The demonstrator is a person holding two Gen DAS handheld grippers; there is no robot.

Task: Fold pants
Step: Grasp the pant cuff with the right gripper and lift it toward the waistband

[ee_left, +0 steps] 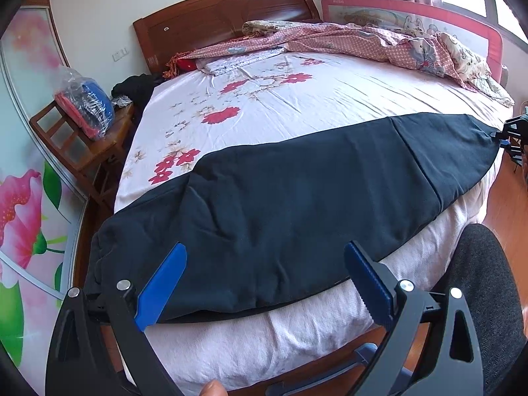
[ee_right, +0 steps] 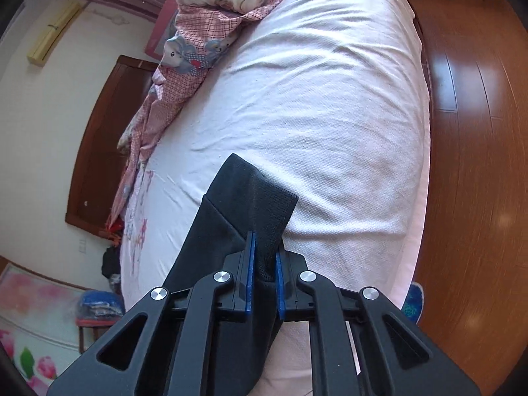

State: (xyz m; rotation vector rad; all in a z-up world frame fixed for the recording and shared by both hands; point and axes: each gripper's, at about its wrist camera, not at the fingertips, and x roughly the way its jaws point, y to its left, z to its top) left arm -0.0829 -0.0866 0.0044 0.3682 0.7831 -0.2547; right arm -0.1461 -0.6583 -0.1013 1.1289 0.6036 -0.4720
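Observation:
Dark navy pants [ee_left: 297, 191] lie stretched lengthwise along the near edge of the bed [ee_left: 297, 99], one leg laid over the other. My left gripper [ee_left: 265, 252] is open, its blue pads either side of the waist end, just above the cloth. My right gripper [ee_right: 264, 247] is shut on the cuff end of the pants [ee_right: 257, 204], holding it slightly off the sheet; it shows at the far right in the left wrist view [ee_left: 510, 137].
A crumpled pink checked quilt [ee_left: 379, 43] lies along the far side of the bed by the wooden headboard [ee_left: 224, 13]. A wooden chair with a bagged bundle [ee_left: 85, 109] stands left of the bed. Wooden floor [ee_right: 478, 132] lies beyond the foot.

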